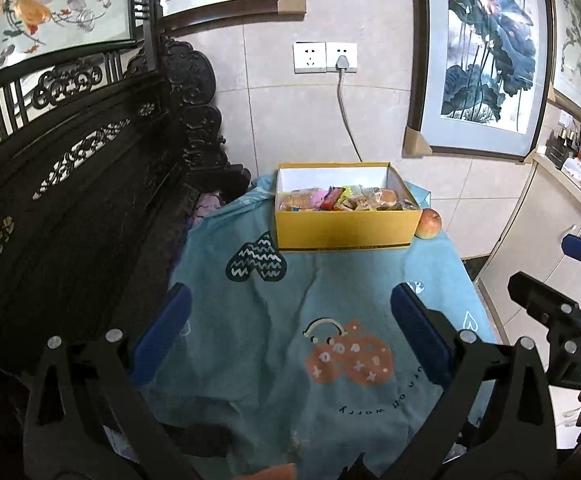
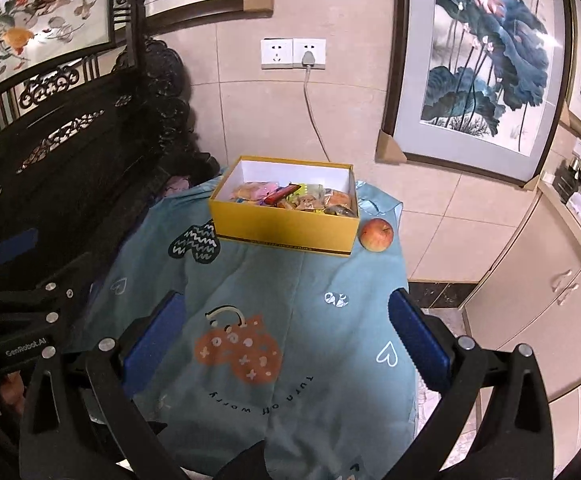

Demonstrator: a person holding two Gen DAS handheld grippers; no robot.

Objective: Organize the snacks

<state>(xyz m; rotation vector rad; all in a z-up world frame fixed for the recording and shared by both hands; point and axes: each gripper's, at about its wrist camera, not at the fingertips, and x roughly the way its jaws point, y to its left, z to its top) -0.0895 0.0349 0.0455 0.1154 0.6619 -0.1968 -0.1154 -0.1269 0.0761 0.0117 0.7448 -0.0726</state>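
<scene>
A yellow cardboard box (image 1: pixel 346 230) (image 2: pixel 286 230) sits at the far end of a small table draped in a blue cloth (image 1: pixel 330 300) (image 2: pixel 298 292). Several wrapped snacks (image 1: pixel 346 199) (image 2: pixel 298 197) fill it. An apple (image 1: pixel 428 224) (image 2: pixel 376 234) rests on the cloth, touching the box's right end. My left gripper (image 1: pixel 290 316) hovers open over the near part of the cloth, holding nothing. My right gripper (image 2: pixel 286 316) is open too, beside it and equally far from the box. Each gripper shows at the edge of the other's view.
A dark carved wooden bench (image 1: pixel 90 184) stands close on the left of the table. Behind it is a tiled wall with a socket and a plugged cable (image 1: pixel 342 92). Framed paintings (image 2: pixel 490 60) lean on the wall. Beige cabinets (image 2: pixel 550 300) run along the right.
</scene>
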